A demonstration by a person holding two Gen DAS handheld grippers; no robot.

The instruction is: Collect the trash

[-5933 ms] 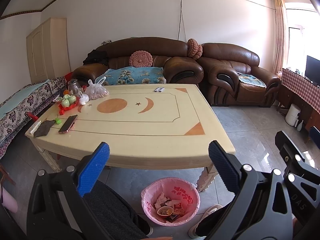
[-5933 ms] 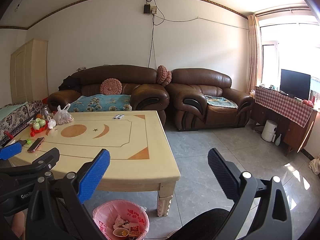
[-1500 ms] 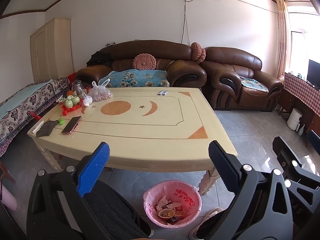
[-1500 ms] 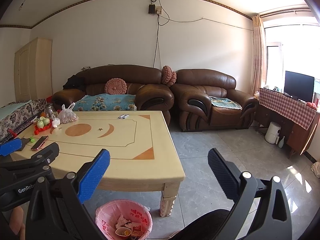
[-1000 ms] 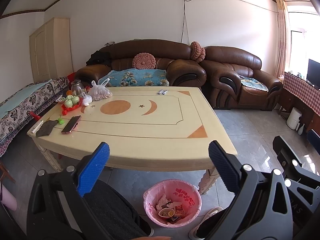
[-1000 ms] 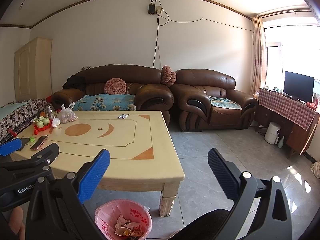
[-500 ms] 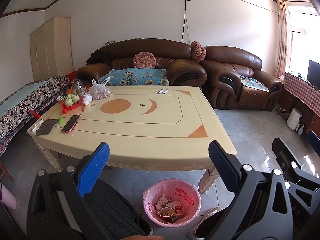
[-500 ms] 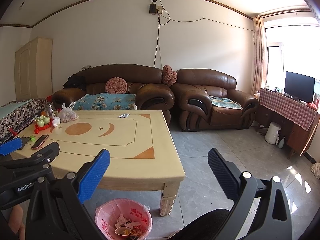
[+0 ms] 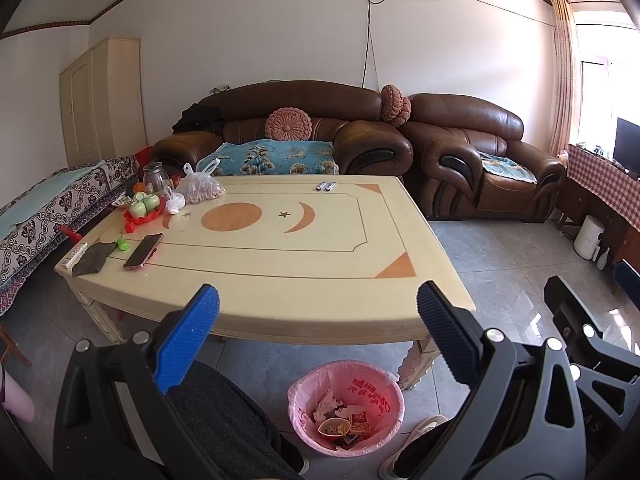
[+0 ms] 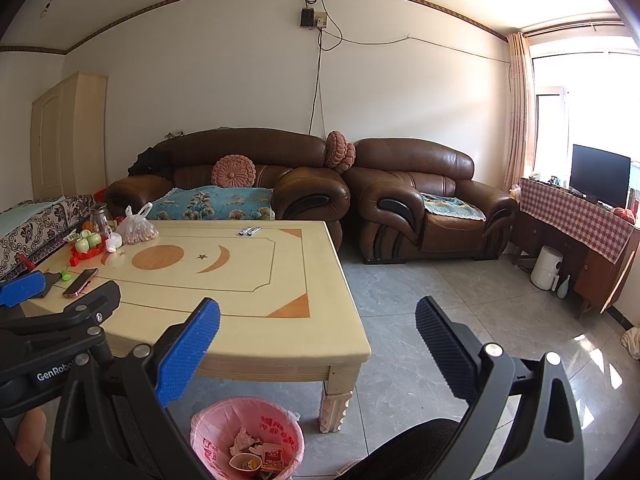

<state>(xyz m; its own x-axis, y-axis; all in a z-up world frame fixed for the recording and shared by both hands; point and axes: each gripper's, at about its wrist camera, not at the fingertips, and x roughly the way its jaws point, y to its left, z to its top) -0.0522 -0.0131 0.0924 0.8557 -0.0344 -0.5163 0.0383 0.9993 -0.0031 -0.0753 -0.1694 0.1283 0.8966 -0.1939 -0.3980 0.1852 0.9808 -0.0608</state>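
Only right wrist shows television (image 10: 600,176), left gripper (image 10: 116,308) spread, empty

Two black plastic hand-held grippers, and a person in dark trousers and pale shoes

The left gripper (image 9: 316,320) has a black open-frame body with round silver screws; one finger carries a bright blue ribbed pad (image 9: 188,336), the other a dark navy ribbed pad (image 9: 444,332). The right gripper (image 10: 316,322) is built alike, with the same blue and navy pads and silver screws. In the right wrist view the left gripper's side bears white lettering "GenRobo". The person wears dark grey fabric trousers (image 9: 216,416) and light-coloured shoes (image 9: 416,436).
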